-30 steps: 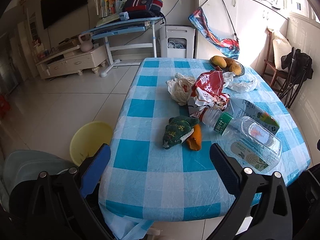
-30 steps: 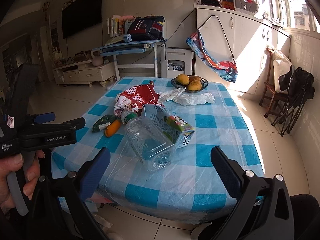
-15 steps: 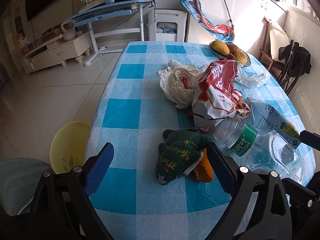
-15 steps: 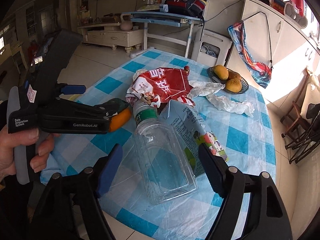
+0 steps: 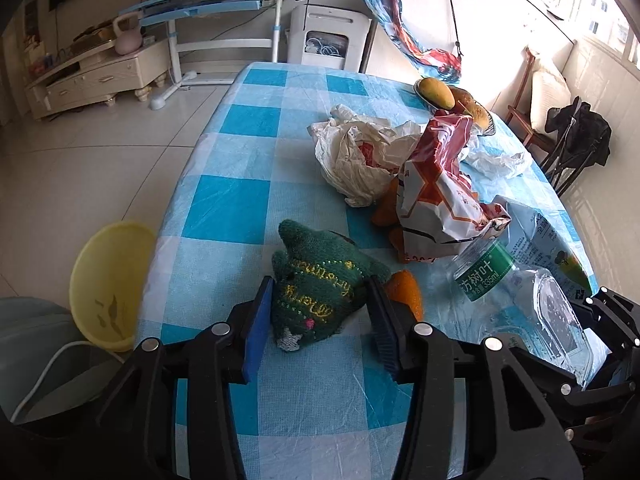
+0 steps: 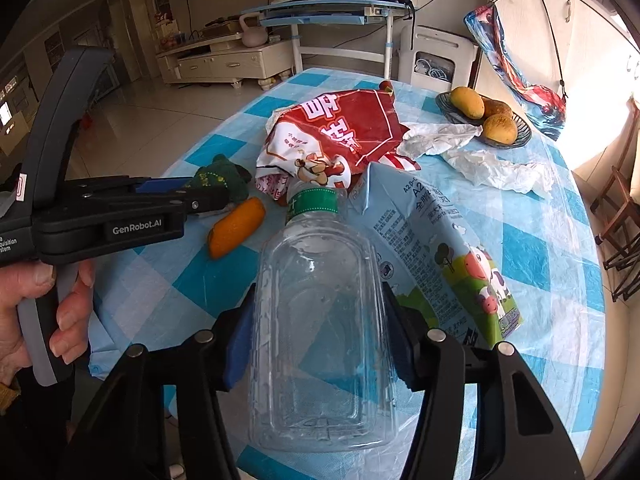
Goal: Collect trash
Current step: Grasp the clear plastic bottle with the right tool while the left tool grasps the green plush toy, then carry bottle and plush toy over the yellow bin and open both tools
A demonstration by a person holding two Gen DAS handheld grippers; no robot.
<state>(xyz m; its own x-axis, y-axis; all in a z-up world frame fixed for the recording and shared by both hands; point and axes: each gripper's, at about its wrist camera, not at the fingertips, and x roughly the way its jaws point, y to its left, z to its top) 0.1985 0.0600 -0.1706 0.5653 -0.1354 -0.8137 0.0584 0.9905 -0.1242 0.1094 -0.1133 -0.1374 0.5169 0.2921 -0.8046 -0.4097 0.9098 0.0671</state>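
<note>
My left gripper (image 5: 320, 320) clamps the green knitted toy (image 5: 320, 296) near the table's (image 5: 240, 196) edge. My right gripper (image 6: 320, 344) clamps the clear plastic bottle (image 6: 320, 340) at the near edge.

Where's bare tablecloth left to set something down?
Bare: the tablecloth left of the white plastic bag, and the near strip before the green knitted toy. Crowded: red snack bag, clear bottle, milk carton bunched together.

harsh window (image 5: 600, 8) glare at right; sharp focus, fisheye-warped dark edges.
</note>
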